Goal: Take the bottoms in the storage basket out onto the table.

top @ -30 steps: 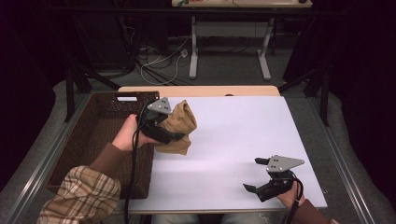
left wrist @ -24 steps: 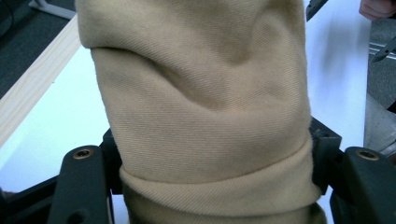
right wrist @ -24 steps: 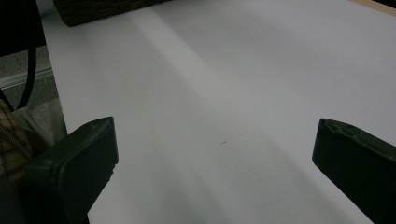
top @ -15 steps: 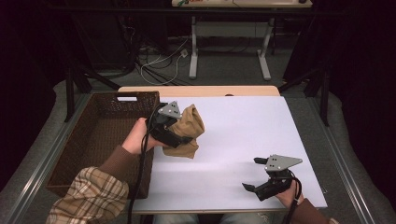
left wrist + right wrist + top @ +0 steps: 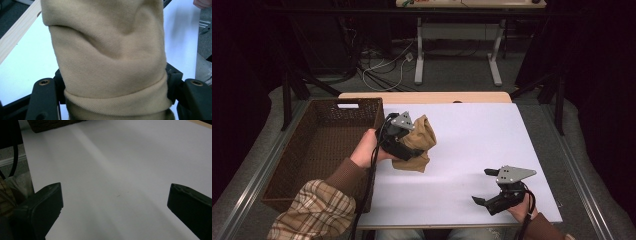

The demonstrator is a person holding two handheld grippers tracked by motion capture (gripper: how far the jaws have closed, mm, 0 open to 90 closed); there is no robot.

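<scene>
White table surface [image 5: 472, 150] lies bare under our right gripper [image 5: 501, 195], nearest to us at the front right edge; its jaws stand spread with nothing between them, so we judge this hand only waits for its turn. Farther in, our left gripper [image 5: 408, 145] pinches a tan cloth bundle [image 5: 419, 142] from both sides, and the fabric bulges between the jaws, held just above the table near the left edge. Beyond the left hand stands the brown wicker basket [image 5: 319, 150], just beside the table, probably where the cloth comes from or belongs
</scene>
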